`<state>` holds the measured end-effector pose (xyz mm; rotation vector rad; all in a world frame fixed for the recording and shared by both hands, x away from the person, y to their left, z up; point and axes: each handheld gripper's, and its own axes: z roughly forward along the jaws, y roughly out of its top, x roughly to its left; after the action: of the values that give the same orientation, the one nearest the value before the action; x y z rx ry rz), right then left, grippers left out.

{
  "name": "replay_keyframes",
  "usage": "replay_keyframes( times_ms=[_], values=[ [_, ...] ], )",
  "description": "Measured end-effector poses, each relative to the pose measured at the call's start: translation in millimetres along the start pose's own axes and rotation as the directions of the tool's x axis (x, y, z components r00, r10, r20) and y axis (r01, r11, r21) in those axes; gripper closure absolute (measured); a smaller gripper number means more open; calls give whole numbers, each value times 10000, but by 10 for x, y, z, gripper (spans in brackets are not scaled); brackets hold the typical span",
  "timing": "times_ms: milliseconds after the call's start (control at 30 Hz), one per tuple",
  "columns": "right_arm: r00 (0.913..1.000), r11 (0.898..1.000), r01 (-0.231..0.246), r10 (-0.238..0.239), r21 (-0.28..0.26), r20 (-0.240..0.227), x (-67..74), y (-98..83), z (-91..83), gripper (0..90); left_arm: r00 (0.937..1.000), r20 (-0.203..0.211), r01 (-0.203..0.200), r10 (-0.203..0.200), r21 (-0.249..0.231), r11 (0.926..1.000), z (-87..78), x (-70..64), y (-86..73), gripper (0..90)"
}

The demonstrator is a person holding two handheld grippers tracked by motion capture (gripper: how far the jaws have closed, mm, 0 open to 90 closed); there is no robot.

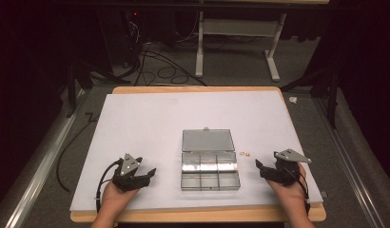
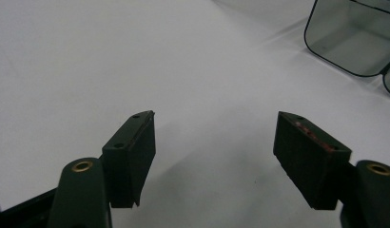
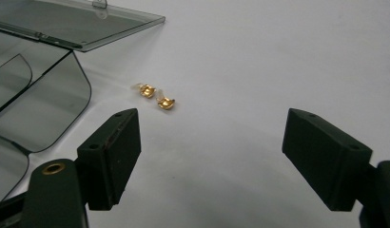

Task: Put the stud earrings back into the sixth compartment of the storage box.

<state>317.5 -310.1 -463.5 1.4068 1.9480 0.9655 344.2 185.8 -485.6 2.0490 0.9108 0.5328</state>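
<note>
I am looking down on a white sheet [image 1: 150, 123] covering a wooden tabletop [image 1: 198, 89], with grey carpet, loose black cables [image 1: 160, 66] and the white legs of another table [image 1: 236, 42] lying beyond it in a dark room. Near the front middle of the sheet a clear plastic compartment box [image 1: 210, 171] is sitting with its lid [image 1: 208, 139] folded back flat behind it; I am counting six compartments in two rows, and they are looking empty to me. Two small gold earrings [image 3: 155, 97] are lying side by side on the sheet just right of the box, close to the lid's hinge line. My right gripper [image 1: 258, 167] is resting right of the box, jaws standing wide apart with nothing between them, the earrings lying just ahead. My left gripper [image 1: 152, 174] is resting left of the box, jaws likewise spread over bare sheet.
</note>
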Motion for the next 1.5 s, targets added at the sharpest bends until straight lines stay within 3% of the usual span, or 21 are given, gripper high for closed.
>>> replay_keyframes(
  times_ms=[167,233,567,833,1167,1233,1500],
  values=[
    [9998,9999,-131,131,72,-128,15,-8,8,228,9999,65,-84,84,-7,10000,-1,-7,0,314],
    [10000,9999,45,-45,95,-86,24,-12,8,228,9999,122,-102,102,40,9999,2,-5,2,313],
    [9993,9997,-244,243,-34,-291,14,-10,21,192,9999,126,-114,114,33,9999,8,-14,3,310],
    [9982,9991,-362,371,201,-466,-14,-8,23,191,9996,83,-267,266,117,9996,13,-24,5,307],
    [9980,9969,-346,381,702,-495,-12,16,14,204,9995,91,-291,290,138,9995,16,-29,7,303],
    [9985,9962,-145,191,864,-516,-3,15,29,216,9995,99,-304,302,159,9994,18,-30,7,303],
    [9970,9894,84,28,1450,-767,40,26,53,320,9993,97,-364,362,167,9992,19,-33,8,302]
  ],
)
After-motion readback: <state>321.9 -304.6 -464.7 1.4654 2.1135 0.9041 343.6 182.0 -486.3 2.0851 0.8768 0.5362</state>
